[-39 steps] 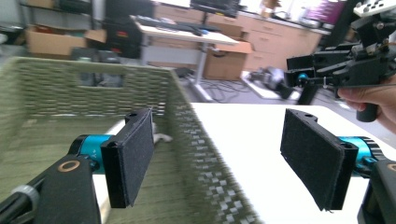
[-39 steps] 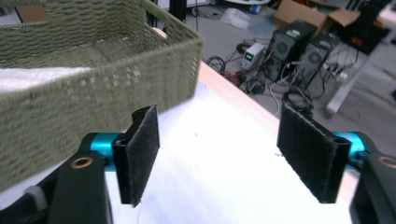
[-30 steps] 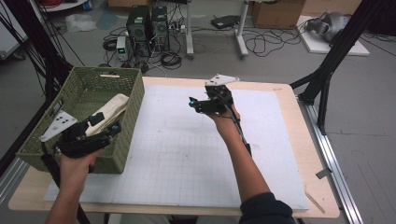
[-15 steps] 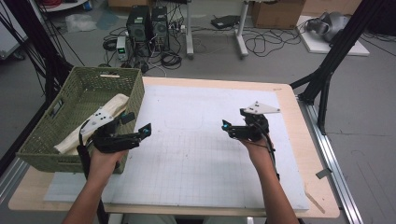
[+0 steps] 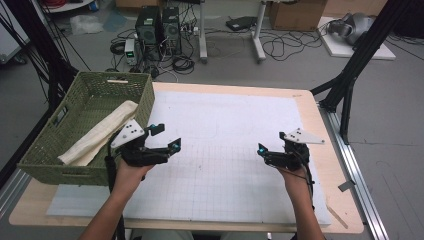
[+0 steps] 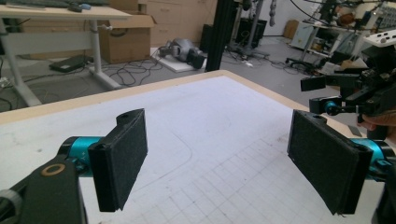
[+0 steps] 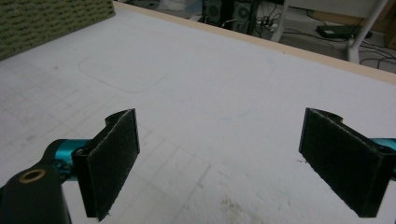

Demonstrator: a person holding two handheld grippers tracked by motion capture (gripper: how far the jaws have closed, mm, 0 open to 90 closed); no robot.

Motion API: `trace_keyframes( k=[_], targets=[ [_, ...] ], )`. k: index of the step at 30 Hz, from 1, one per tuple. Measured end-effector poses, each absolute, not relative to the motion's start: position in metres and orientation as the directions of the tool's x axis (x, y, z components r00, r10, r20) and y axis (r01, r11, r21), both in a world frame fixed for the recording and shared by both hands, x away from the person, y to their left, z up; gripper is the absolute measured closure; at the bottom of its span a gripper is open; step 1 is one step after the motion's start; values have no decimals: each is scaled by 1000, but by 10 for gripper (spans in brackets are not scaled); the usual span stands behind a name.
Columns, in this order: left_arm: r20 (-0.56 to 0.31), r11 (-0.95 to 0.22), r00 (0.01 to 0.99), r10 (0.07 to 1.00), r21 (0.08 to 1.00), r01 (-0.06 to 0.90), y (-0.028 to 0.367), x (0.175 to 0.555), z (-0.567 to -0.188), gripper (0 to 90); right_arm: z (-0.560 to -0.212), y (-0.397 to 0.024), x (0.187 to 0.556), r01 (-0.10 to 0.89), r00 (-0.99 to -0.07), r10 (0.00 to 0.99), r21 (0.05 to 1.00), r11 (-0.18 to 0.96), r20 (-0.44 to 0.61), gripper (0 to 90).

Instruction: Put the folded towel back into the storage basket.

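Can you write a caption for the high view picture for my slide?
Two open tools, left tool and right tool, hover above the white mat beside a green basket holding a rolled cloth.

Open mat [image 5: 225, 145] right of basket [image 5: 145, 95]

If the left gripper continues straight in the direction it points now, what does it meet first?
Probably the right gripper, which faces it across the white mat. The left gripper has open, empty jaws, and nothing lies between the two.

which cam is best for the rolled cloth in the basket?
High view: the cream cloth lies lengthwise in the green basket, fully seen from above. Right gripper view catches just a basket wall; left gripper view faces away across the table.
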State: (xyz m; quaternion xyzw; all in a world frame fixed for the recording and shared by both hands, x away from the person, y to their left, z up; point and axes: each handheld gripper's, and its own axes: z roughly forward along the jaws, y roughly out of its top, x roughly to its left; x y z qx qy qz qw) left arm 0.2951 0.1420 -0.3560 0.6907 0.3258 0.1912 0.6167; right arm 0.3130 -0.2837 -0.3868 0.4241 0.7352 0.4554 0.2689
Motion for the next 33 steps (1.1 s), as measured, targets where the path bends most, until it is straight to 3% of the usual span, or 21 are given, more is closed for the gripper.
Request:
trace_keyframes(
  k=[16, 33],
  targets=[
    [-95, -81, 755, 648, 978, 192, 123, 295, -388, 207, -396, -303, 277, 354, -454, 890, 908, 223, -41, 116],
    [-101, -103, 745, 659, 969, 223, 125, 296, -400, 212, -402, -300, 278, 366, -445, 895, 902, 229, -47, 116]
  ],
)
